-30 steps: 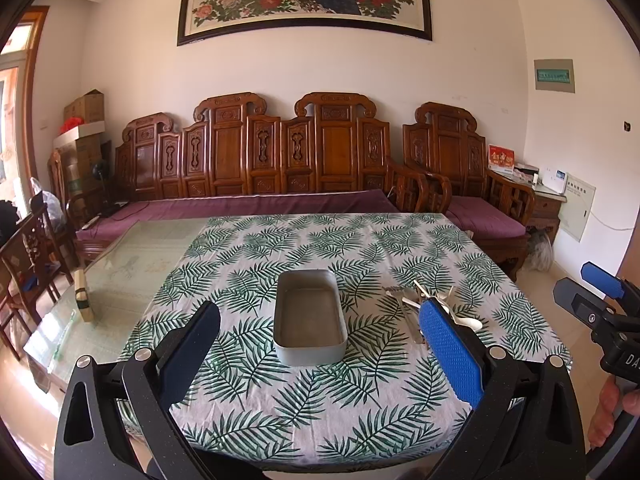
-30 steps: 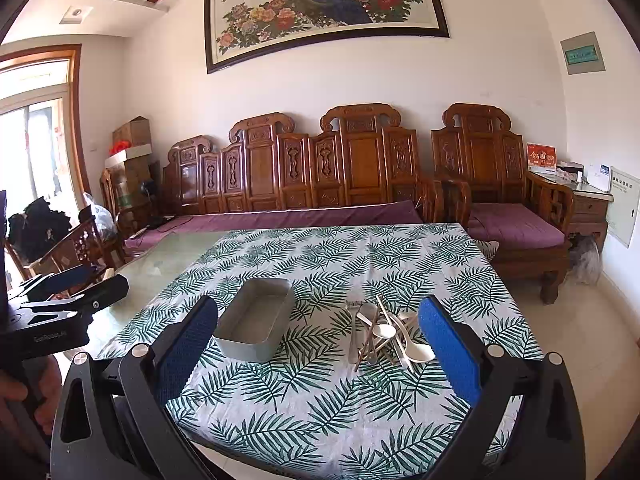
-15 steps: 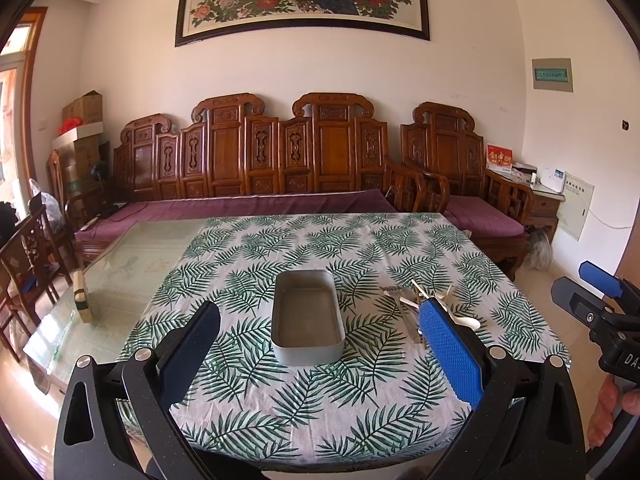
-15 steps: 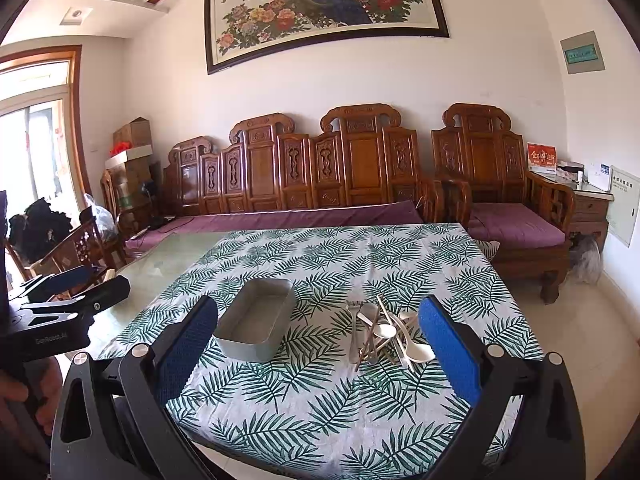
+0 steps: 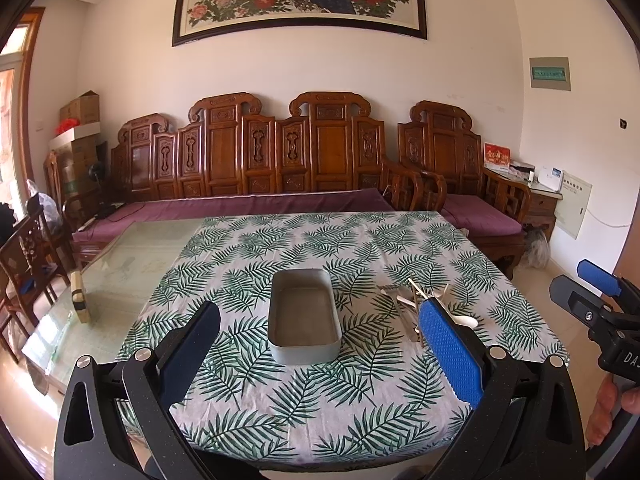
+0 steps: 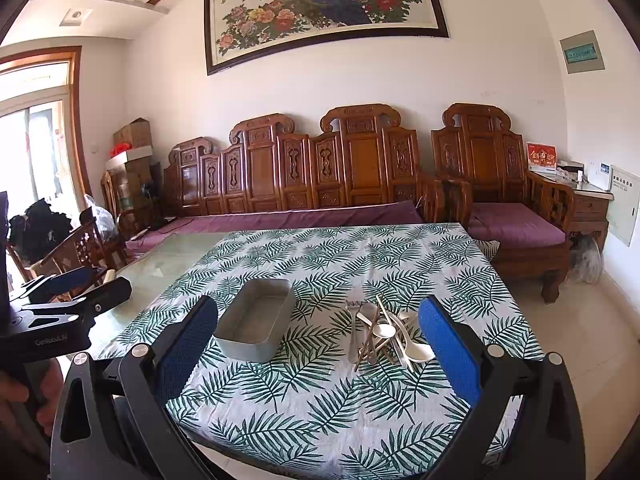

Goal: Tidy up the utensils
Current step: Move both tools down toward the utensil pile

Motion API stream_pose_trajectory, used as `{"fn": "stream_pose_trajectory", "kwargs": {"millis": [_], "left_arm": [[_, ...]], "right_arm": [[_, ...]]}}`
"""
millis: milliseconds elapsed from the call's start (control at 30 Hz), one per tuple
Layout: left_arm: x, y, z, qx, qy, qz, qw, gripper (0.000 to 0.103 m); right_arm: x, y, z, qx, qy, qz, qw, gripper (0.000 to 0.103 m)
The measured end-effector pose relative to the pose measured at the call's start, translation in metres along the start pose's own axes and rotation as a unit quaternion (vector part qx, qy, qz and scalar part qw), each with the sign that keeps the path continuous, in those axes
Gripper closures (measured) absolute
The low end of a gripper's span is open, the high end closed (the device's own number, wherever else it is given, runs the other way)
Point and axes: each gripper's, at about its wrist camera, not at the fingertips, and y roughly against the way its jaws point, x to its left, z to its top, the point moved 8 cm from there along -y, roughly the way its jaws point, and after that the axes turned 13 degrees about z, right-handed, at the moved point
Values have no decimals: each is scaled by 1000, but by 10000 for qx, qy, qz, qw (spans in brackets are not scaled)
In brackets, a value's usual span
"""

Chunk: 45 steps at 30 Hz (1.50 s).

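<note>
An empty grey metal tray stands on the leaf-print tablecloth; it also shows in the right wrist view. To its right lies a pile of utensils: a fork, metal spoons, white spoons and wooden chopsticks. The pile shows partly behind a finger in the left wrist view. My left gripper is open and empty, in front of the tray near the table's front edge. My right gripper is open and empty, in front of the space between tray and pile.
The tablecloth covers the right part of a glass-topped table. A small block lies on the glass at the left. A carved wooden bench stands behind the table, chairs at the left.
Both views are almost the same. The left gripper has drifted very slightly; the tray and utensils have not moved.
</note>
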Motion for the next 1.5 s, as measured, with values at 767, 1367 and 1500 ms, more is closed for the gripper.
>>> {"fn": "stream_pose_trajectory", "kwargs": {"millis": [767, 1367, 1500], "left_arm": [[-36, -69, -39, 822, -585, -293, 9945, 6], [-101, -134, -47, 1224, -1059, -1172, 9798, 6], [-118, -151, -52, 1376, -1090, -1358, 9751, 6]], "right_arm": [[-49, -43, -29, 419, -107, -10, 9991, 7], [-130, -113, -49, 1412, -152, -71, 9898, 35], [-159, -130, -58, 1635, -138, -146, 9863, 46]]}}
